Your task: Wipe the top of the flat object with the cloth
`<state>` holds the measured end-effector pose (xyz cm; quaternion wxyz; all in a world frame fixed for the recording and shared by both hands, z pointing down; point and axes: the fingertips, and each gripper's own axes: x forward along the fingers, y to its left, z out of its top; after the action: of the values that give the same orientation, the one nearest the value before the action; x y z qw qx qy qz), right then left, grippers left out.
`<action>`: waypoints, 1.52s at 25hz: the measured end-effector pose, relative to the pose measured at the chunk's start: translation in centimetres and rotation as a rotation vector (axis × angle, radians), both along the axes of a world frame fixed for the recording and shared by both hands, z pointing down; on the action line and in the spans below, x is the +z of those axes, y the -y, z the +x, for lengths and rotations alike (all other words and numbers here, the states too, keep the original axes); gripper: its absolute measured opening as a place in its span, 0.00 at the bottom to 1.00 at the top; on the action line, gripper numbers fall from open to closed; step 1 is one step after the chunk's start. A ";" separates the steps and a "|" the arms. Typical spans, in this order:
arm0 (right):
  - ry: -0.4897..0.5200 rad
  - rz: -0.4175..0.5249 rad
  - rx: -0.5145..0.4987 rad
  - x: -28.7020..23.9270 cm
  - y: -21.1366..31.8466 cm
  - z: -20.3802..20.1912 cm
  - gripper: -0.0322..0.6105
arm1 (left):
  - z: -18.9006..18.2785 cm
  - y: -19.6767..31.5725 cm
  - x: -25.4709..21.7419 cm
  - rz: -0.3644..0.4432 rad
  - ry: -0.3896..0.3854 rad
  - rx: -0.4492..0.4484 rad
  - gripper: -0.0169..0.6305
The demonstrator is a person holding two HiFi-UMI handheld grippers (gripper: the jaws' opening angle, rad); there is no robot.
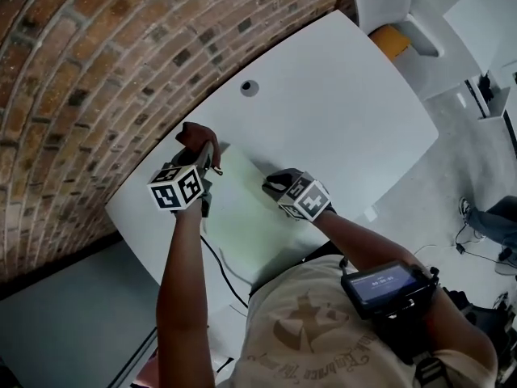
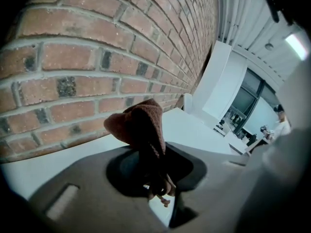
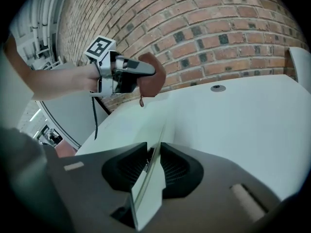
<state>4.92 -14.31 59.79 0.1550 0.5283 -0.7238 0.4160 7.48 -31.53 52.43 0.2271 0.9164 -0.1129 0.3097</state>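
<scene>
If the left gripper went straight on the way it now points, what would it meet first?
Probably the brick wall: the left gripper, shut on the brown cloth, looks at it across the white table, with nothing else between. How far is unclear.

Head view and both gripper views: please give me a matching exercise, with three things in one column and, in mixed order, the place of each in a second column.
Things
1. brown terry cloth
2. pale green flat board
3. round grey grommet

Places
A. set into the top of the white table
B. pinched in the left gripper, held above the table
C. lying on the table, one edge clamped in the right gripper

Pairs: 1-B, 2-C, 3-A
</scene>
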 end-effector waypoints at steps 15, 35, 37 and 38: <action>0.033 -0.032 0.023 0.5 -0.5 0.5 0.21 | 2.0 -0.2 9.6 -0.289 0.307 0.160 0.15; -0.014 -0.058 0.043 0.8 -0.7 0.4 0.20 | -15.5 3.8 9.4 -0.231 0.439 0.051 0.15; -0.018 -0.062 0.045 0.8 -0.7 0.5 0.20 | -17.4 4.2 9.5 -0.240 0.434 0.005 0.15; -0.019 -0.063 0.048 0.9 -0.7 0.5 0.20 | -18.4 4.5 9.6 -0.244 0.433 -0.019 0.15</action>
<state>5.38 -13.57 60.64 0.1685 0.5443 -0.6960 0.4370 -10.88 -35.99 62.01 0.3096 0.7934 -0.1292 0.5079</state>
